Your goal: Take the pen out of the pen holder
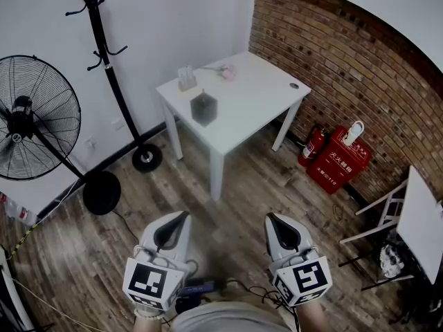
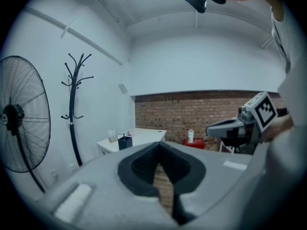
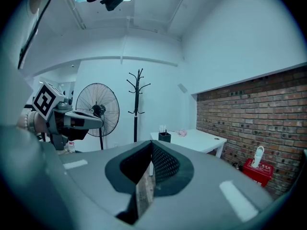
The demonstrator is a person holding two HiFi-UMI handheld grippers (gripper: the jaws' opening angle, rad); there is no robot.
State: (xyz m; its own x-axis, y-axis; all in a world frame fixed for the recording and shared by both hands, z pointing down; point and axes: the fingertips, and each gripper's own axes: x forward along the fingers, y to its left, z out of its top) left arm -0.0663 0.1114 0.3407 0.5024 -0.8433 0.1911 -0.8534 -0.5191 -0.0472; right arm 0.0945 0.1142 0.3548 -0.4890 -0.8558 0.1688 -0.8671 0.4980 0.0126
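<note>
Left claw [image 1: 181, 218], right claw [image 1: 275, 220], pen holder [image 1: 203, 109] well ahead

Pen holder [image 1: 203, 109] on the surface [image 1: 259, 92], pen [image 1: 203, 93] in it, coat stand [image 1: 113, 81] left of the surface, fan [image 1: 24, 116] further left, extinguisher [image 1: 312, 146] right of the surface

head view: high, steeply down over left tool [image 1: 181, 218] and right tool [image 1: 272, 220] | gripper views: low, near level, along own tool | all share far white rectangular surface [image 1: 256, 95], red brick wall [image 1: 360, 68]
</note>
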